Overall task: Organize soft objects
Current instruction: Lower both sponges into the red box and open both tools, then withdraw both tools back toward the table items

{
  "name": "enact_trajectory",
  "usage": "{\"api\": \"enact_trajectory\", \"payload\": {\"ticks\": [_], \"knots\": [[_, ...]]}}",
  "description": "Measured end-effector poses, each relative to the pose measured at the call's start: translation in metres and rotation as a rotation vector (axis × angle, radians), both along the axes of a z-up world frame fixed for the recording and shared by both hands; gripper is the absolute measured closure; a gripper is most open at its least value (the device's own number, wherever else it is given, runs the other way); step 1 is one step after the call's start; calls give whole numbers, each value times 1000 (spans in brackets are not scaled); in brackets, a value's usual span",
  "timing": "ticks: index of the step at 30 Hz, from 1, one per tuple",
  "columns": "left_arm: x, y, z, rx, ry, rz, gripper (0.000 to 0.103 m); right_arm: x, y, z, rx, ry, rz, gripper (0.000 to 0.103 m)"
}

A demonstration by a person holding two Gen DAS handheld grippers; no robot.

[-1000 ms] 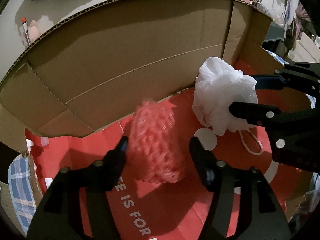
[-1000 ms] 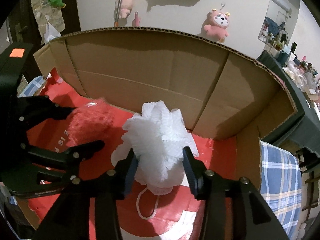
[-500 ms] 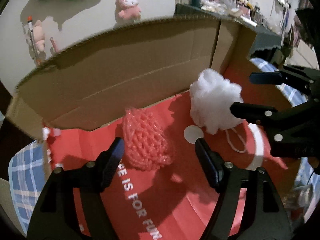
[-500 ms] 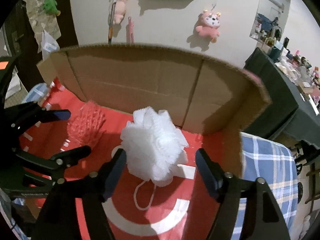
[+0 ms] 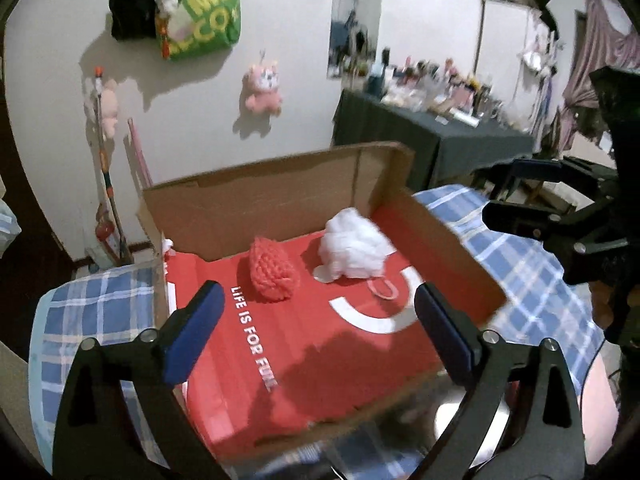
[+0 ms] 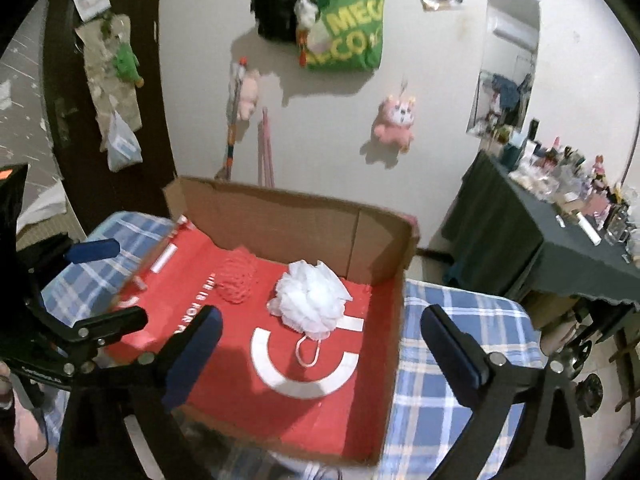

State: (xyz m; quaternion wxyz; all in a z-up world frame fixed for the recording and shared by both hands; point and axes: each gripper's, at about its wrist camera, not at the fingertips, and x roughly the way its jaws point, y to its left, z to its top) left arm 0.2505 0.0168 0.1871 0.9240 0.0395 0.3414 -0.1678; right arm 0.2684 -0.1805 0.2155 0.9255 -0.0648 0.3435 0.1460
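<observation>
- A cardboard box (image 5: 280, 184) fills the middle of both views, its floor lined with a red printed sheet (image 5: 320, 344); it sits on a surface covered with a blue checked cloth (image 6: 452, 364).
- A pink knitted ball (image 5: 274, 270) lies on the red sheet near the box's far wall, centre of the left wrist view; its long axis runs from upper left to lower right.
- A white mesh puff (image 6: 310, 298) lies just beside it, to its right, apart from it; it is roundish, and its cord loop (image 6: 308, 350) trails toward the bottom of the frame.
- My left tool (image 5: 316, 320) hangs above the near part of the box, its jaws opening wide, nothing between them.
- My right tool (image 6: 320, 340) does likewise, jaws opening, with only the puff's cord seen far below between them.
- In the left wrist view the right tool's black frame stands at the right edge, clear of the box.
- The box's far and right walls stand up; the left side folds lower, and the top is open.
- Behind it: a white wall with a green bag (image 6: 348, 36) and a pink plush toy (image 6: 394, 122) hanging, and a cluttered dark table (image 6: 560, 236) at the right.
</observation>
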Motion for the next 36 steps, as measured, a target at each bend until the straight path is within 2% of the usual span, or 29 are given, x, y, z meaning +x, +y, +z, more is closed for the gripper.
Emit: {"api": "enact_trajectory", "payload": {"ticks": [8,15,21,25,33,36], "knots": [[-96,-1,26,-58,-152,-2,0,-97,-19,27,-6,-167,-27,0],[-172,-6,23,-70,-282,21,0,-176,-31,20,35,-269,-55,0],[-227,-9,6,-80,-367,82,0,-237,-31,-9,35,-343,-103,0],[-250,-12,-15,-73,-379,106,0,-268,-29,-39,42,-369,-145,0],[-271,-22,-70,-64,-355,142,0,-282,-23,-99,57,-362,-239,0],[-269,-25,-89,-53,-330,155,0,-275,-19,-125,34,-320,-248,0]]}}
